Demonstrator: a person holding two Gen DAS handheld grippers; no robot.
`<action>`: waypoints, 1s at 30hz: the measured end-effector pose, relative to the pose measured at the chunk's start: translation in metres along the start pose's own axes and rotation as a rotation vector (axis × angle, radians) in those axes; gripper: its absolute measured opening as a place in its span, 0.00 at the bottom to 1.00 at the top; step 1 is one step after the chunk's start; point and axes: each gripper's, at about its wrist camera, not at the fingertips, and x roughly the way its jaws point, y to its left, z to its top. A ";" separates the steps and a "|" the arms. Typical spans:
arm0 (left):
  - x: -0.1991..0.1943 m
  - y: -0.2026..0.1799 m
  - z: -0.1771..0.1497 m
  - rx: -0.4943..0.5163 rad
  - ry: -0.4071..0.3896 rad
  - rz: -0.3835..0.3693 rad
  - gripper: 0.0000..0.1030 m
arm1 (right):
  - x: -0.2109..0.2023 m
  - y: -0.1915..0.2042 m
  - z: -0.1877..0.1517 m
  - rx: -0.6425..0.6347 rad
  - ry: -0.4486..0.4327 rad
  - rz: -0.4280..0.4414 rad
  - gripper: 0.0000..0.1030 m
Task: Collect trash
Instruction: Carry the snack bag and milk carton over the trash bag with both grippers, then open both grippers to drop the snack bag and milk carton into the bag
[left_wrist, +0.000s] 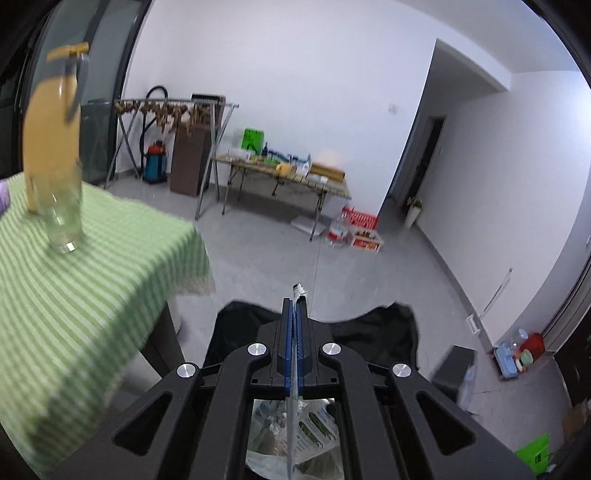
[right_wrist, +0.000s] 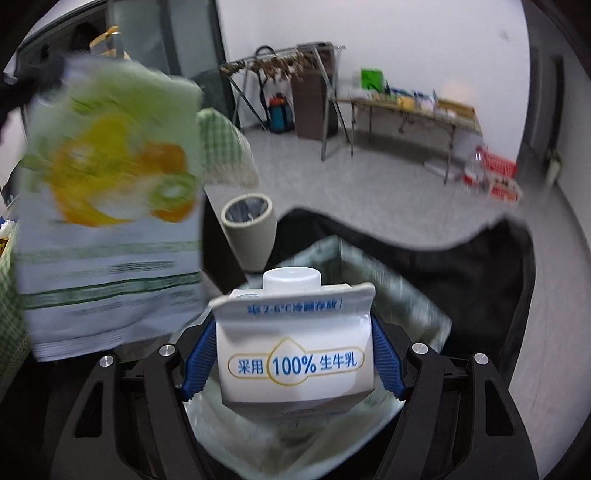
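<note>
Carrying trash to the bag is the step in hand. Right gripper (right_wrist: 295, 354) clamps the milk carton (right_wrist: 295, 350) above the black trash bag (right_wrist: 480, 266); left gripper (left_wrist: 294, 328) pinches a thin snack wrapper (left_wrist: 295, 424). Farther left, a juice bottle (left_wrist: 55, 147) stands on the green-checked table (left_wrist: 92, 277). Next move calls for releasing both items over the opening.

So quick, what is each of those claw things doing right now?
Left hand-held gripper: closed on the edge of a thin snack packet.
Right hand-held gripper: closed on a white milk carton.
</note>
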 end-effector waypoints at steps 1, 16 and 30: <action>0.012 0.000 -0.008 -0.010 0.018 -0.003 0.00 | 0.001 0.002 -0.005 0.000 0.012 -0.001 0.66; 0.103 -0.009 -0.084 0.139 0.150 -0.022 0.00 | 0.002 0.000 -0.028 0.057 0.071 0.000 0.66; 0.080 0.026 -0.072 0.028 0.216 0.031 0.48 | -0.032 -0.006 -0.010 0.102 -0.016 -0.001 0.66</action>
